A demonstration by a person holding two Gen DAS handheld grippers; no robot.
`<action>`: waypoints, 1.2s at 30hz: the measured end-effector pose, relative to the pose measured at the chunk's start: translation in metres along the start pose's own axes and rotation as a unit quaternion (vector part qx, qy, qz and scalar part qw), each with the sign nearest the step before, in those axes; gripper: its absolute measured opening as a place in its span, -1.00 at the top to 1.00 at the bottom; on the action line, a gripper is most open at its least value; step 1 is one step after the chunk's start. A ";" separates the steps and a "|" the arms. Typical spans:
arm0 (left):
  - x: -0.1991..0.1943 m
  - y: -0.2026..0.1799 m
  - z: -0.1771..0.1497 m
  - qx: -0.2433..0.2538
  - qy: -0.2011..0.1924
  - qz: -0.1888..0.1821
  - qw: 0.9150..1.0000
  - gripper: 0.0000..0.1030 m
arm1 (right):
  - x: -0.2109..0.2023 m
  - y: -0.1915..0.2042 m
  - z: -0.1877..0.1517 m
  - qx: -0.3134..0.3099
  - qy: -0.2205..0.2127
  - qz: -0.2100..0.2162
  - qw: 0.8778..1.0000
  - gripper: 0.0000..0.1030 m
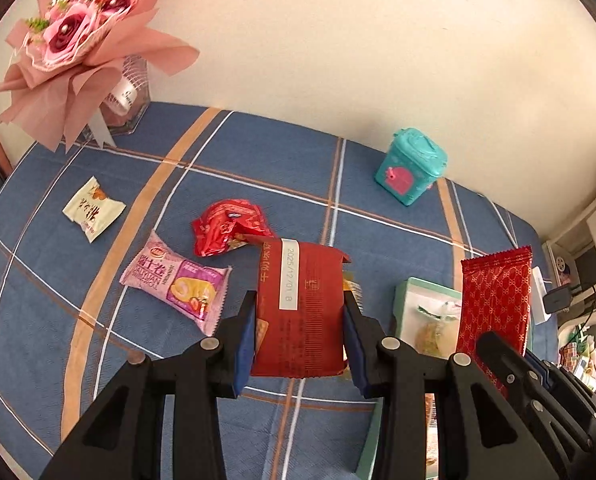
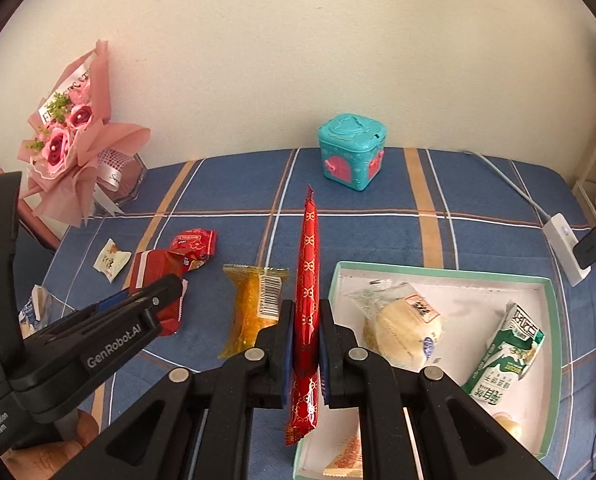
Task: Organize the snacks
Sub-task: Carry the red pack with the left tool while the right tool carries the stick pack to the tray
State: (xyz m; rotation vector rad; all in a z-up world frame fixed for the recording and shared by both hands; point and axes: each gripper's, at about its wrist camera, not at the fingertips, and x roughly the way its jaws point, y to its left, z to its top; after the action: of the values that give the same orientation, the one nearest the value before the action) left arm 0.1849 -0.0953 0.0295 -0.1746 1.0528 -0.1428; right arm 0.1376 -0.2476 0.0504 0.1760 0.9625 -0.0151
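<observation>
Clamped between the right gripper's (image 2: 304, 344) blue pads, a long red foil snack stick with a gold pattern (image 2: 309, 280) stands nearly upright, its long axis running away from the camera, its bottom end hanging over the near-left corner of the shallow green-rimmed white tray (image 2: 554, 312). That tray lies just to the right, so the right hand is nearer. Further left, the left gripper (image 1: 300, 320) is clamped on a flat dark-red packet with a white date strip (image 1: 302, 304), lengthwise along the fingers, above the blue plaid tablecloth (image 1: 97, 340).
</observation>
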 end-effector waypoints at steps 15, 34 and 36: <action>-0.006 -0.079 -0.011 0.075 0.002 -0.050 0.996 0.21 | -0.019 -0.093 0.002 0.094 -0.008 -0.037 0.995 0.79; -0.002 -0.169 -0.042 0.193 0.027 -0.075 0.978 0.21 | -0.036 -0.165 -0.008 0.163 -0.010 -0.067 0.984 0.78; 0.001 -0.176 -0.047 0.206 0.033 -0.073 0.975 0.21 | -0.033 -0.166 -0.008 0.164 -0.006 -0.066 0.984 0.78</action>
State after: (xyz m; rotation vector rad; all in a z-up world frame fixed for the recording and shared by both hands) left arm 0.1383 -0.2715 0.0428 0.1303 1.0544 -0.4981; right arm 0.0971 -0.4119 0.0493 0.4147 0.9542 -0.2980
